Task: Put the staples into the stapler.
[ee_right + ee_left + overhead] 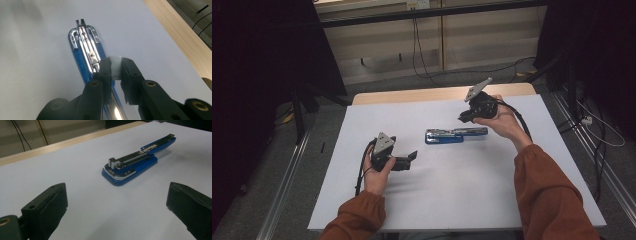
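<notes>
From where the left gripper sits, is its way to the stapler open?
Probably yes. The left gripper is open and points at the stapler, with only bare white table between them. The right gripper, shut on a strip of staples, hangs over the stapler's far end, so take the near end.

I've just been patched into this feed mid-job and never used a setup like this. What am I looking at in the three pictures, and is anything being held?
No robot arm here: a person in rust-coloured sleeves holds a two-jaw gripper in each hand over a table covered in white. The high view looks down from above the person's side. The other two pictures come from cameras riding on the grippers, looking along their black jaws.

A blue stapler lies opened out flat on the table, its metal staple channel exposed.

The left gripper sits low beside it with jaws spread wide, holding nothing.

The right gripper is above the stapler's far end, its jaws closed on a small whitish strip, possibly a bar of staples, though I can't be sure.
</notes>
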### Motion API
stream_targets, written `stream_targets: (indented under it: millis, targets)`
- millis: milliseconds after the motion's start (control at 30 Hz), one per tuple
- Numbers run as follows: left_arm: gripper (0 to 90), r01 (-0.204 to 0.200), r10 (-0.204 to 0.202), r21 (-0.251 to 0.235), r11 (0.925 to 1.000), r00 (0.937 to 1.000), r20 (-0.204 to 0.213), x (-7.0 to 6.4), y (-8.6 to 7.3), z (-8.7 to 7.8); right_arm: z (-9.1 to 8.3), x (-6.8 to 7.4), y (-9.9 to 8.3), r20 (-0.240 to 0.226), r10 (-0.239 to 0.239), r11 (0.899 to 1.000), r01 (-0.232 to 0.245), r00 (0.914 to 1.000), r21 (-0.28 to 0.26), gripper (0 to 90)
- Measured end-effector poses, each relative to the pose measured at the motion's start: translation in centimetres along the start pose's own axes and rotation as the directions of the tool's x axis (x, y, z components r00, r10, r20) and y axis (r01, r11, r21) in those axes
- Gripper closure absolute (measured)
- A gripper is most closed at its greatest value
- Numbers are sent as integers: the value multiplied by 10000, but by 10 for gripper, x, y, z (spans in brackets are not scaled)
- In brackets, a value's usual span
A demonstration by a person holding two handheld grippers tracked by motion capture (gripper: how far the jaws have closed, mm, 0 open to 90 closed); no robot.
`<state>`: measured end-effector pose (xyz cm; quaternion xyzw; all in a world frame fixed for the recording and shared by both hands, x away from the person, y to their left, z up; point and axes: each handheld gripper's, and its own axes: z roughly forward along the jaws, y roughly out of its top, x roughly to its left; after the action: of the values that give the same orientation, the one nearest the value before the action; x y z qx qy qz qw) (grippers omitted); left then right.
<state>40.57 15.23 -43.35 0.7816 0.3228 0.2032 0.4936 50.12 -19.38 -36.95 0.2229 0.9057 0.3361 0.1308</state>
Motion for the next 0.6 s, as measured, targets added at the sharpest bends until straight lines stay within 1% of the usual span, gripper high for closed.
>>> stream_targets:
  millis: [333,433,600]
  targets:
    - [36,-5,5,4,10000,10000,10,0,0,0,7,5,10,-169,-345,9994,343,9993,-89,794]
    - [36,-5,5,4,10000,10000,11,0,0,0,8,6,14,-221,-355,9993,352,9991,-137,794]
    - [36,6,-7,35,10000,10000,76,-1,-1,1,12,8,18,-374,-501,9987,500,9980,-50,794]
